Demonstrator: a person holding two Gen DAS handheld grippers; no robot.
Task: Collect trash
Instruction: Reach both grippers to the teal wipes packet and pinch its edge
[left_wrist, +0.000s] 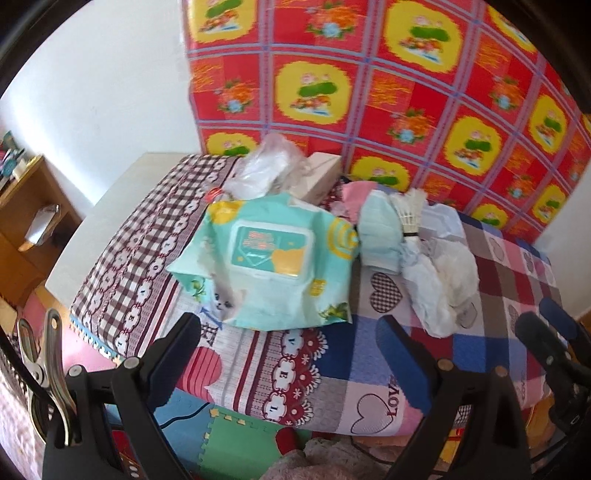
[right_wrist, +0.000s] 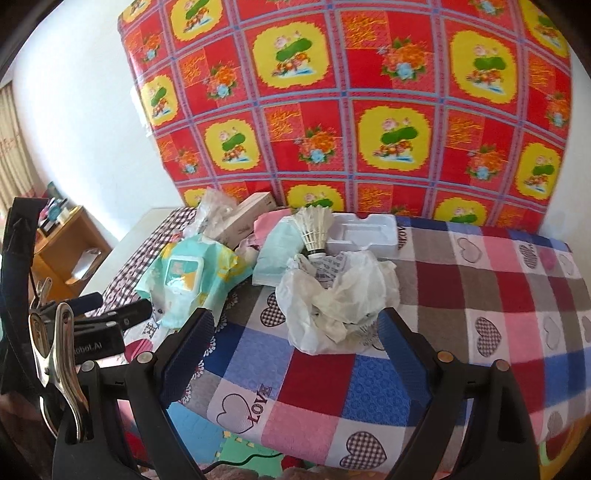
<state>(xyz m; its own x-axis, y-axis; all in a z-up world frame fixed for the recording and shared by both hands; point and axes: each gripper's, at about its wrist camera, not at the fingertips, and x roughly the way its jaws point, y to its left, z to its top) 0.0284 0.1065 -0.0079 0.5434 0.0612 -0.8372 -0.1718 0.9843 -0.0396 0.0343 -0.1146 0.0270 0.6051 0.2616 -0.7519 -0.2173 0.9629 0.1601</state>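
From the left wrist view, our left tool (left_wrist: 288, 332) hangs spread wide with nothing between its fingers, low at the near edge of the desk (left_wrist: 498, 288). The wet-wipe pack (left_wrist: 271, 260) lies straight ahead at twelve o'clock, near the fingertips but apart from them, its long axis running roughly nine to three across our line of approach. The crumpled white paper (left_wrist: 441, 282) sits at about one to two o'clock, beside a folded pale-blue mask (left_wrist: 380, 230) and a shuttlecock (left_wrist: 410, 212). (The other tool's dark tips show at the far right edge.)

From the right wrist view, our right tool (right_wrist: 295, 332) is likewise wide open and empty. Here the crumpled white paper (right_wrist: 338, 299) lies dead ahead at twelve o'clock, just beyond the fingertips and framed between them, so we judge the right hand the nearer one for it. The paper is a loose, puffy, irregular wad with no clear long axis; some print shows in its folds, and it should squash easily. Behind it stand the shuttlecock (right_wrist: 314, 230) and a white foam tray (right_wrist: 364, 232); the wet-wipe pack (right_wrist: 188, 278) lies at ten o'clock.
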